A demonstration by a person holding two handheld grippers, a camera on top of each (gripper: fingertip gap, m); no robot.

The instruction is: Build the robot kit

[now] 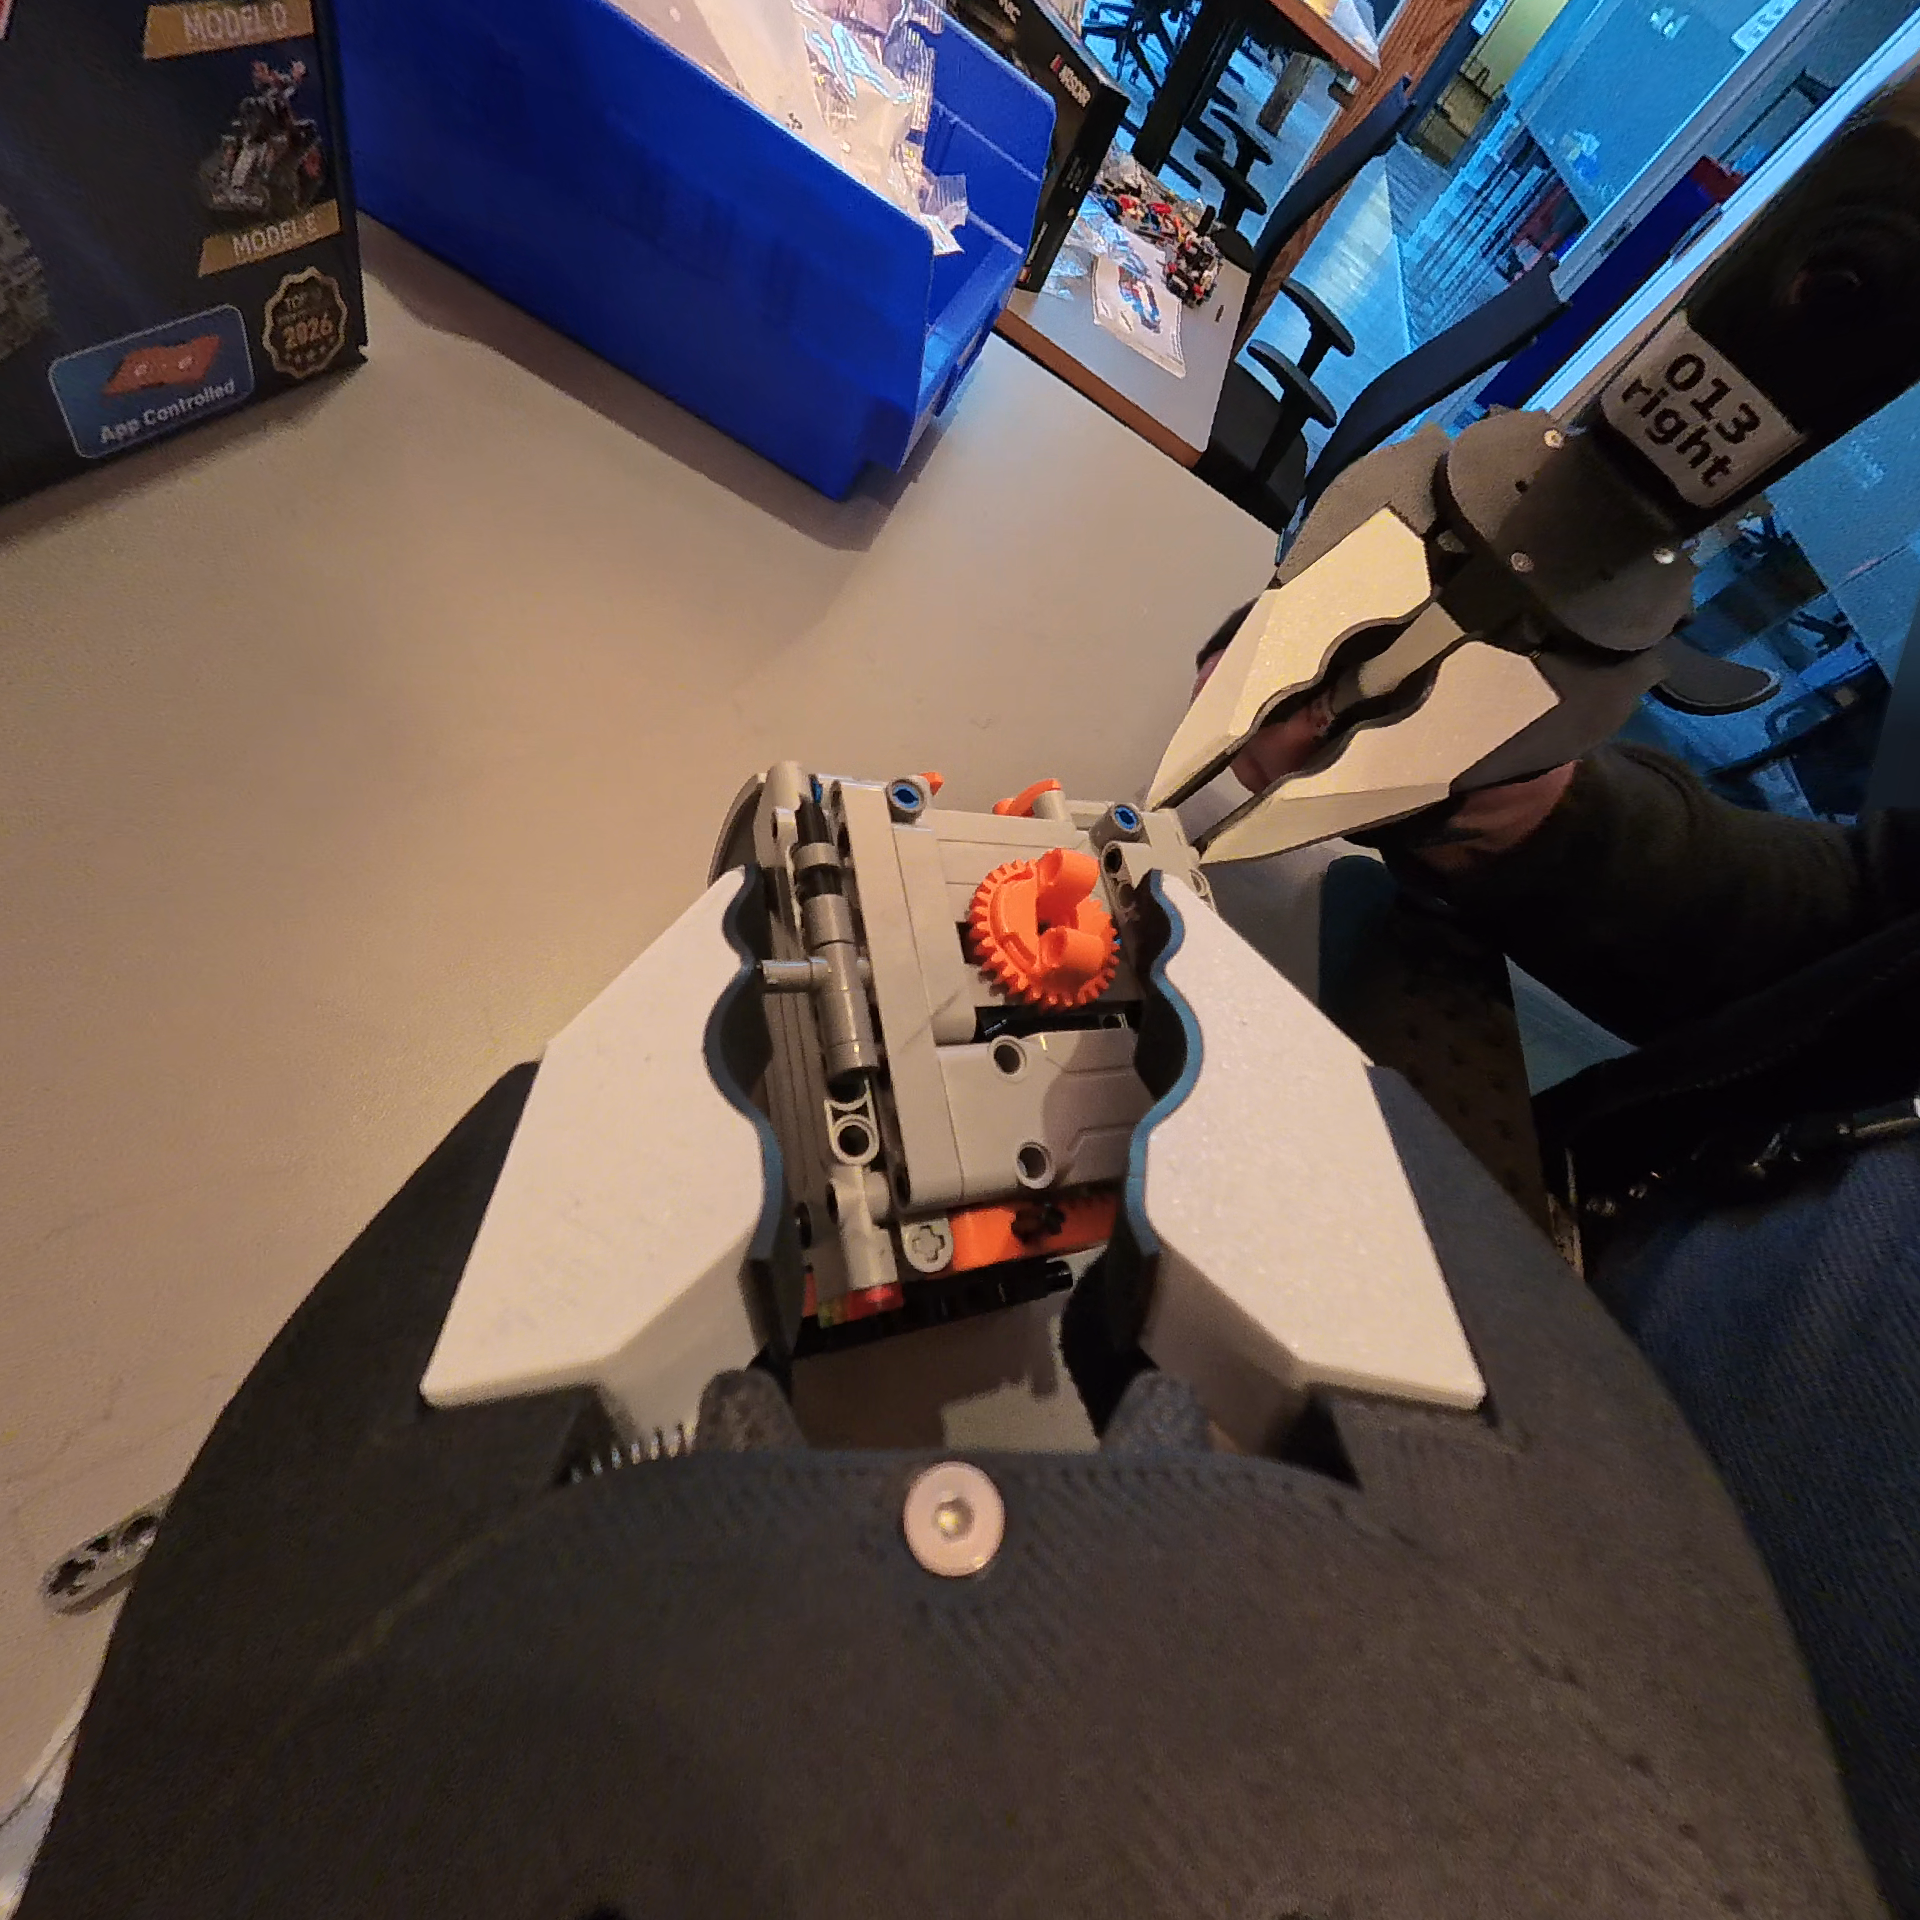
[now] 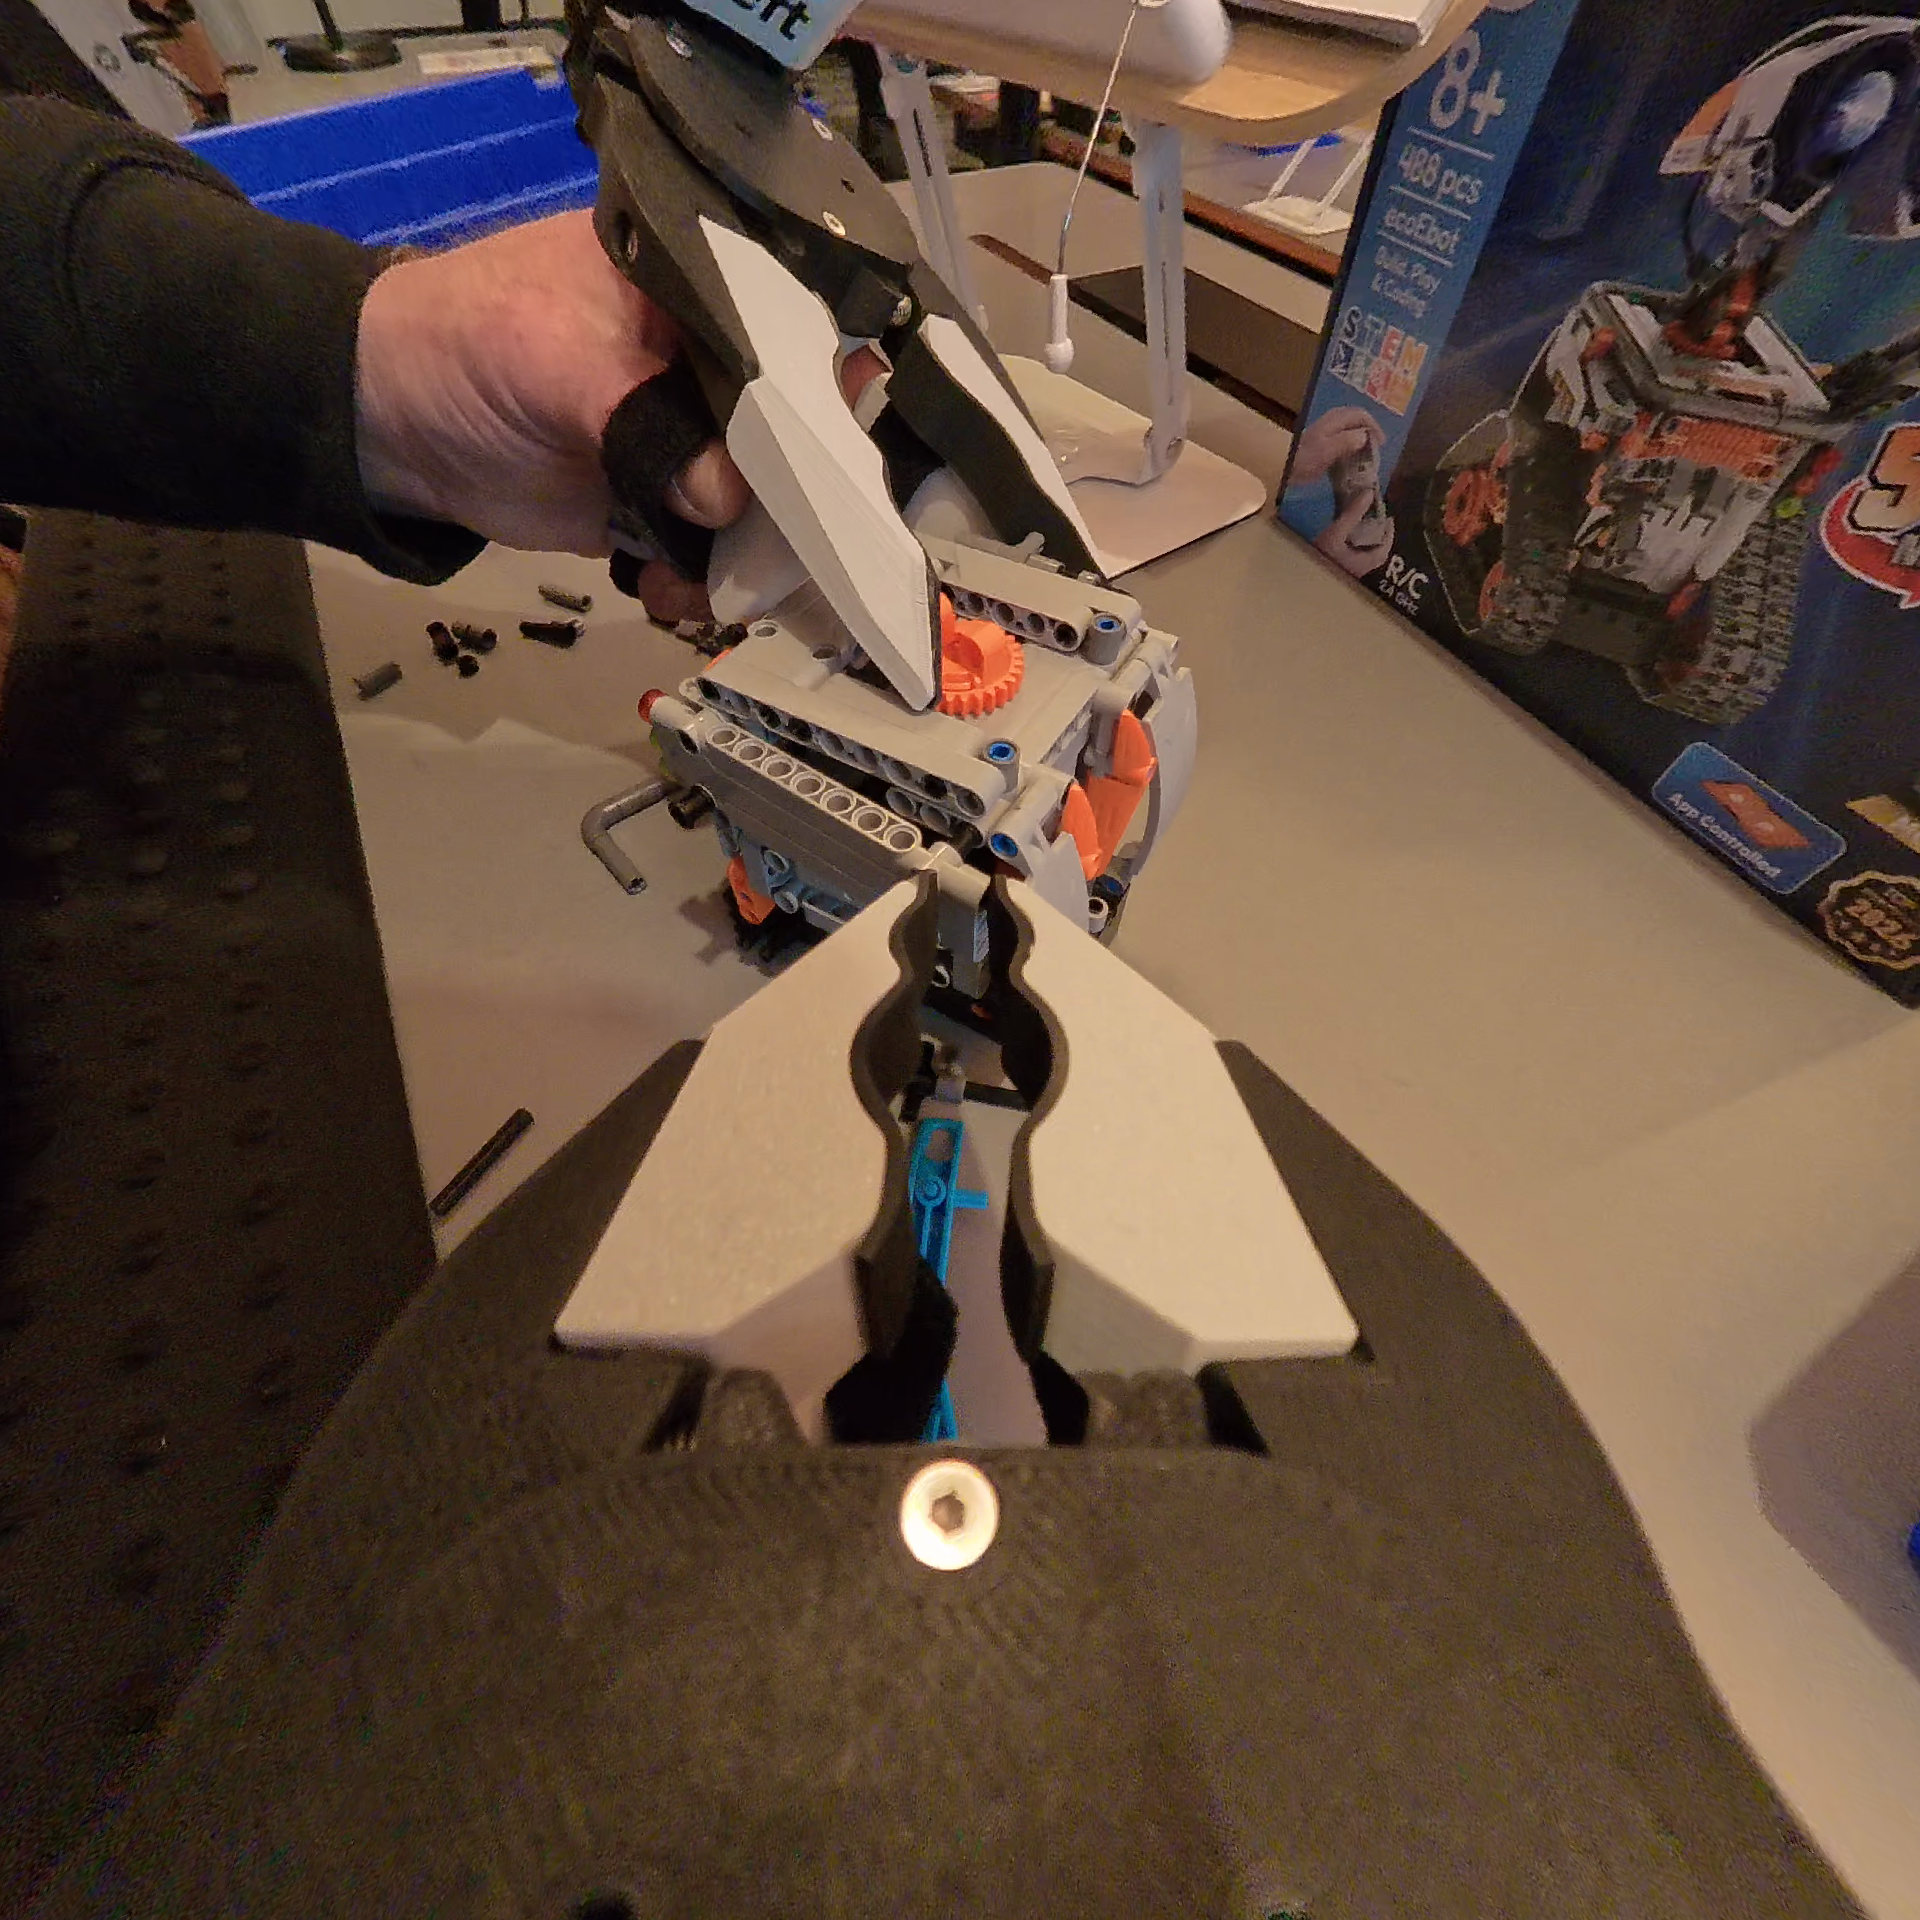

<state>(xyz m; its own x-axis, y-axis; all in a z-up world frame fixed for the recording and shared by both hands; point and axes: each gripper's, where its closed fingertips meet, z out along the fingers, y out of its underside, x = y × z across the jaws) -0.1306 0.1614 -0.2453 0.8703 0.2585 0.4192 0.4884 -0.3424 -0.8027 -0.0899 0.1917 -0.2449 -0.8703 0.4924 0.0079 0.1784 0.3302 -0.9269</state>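
Note:
A grey brick-built model (image 1: 935, 1039) with an orange gear (image 1: 1044, 930) on its face stands on the beige table (image 1: 364, 831). My left gripper (image 1: 951, 894) is shut on the model, one finger on each side. In the right wrist view the left gripper (image 2: 997, 623) comes down onto the model (image 2: 883, 769) from above, held by a hand (image 2: 499, 395). My right gripper (image 2: 958, 891) is nearly closed, its tips pinching a small grey part at the model's near corner. It also shows in the left wrist view (image 1: 1179, 831). A light blue piece (image 2: 940, 1184) lies under the right fingers.
A blue bin (image 1: 675, 260) and a printed product box (image 2: 1662, 416) stand at the table's back. Small black pins (image 2: 488, 639), a grey bent part (image 2: 613, 831) and a black axle (image 2: 483, 1158) lie loose. A white stand base (image 2: 1164, 488) sits behind the model. The light blue piece (image 2: 940, 1184) is about 8 cm from my right fingertips.

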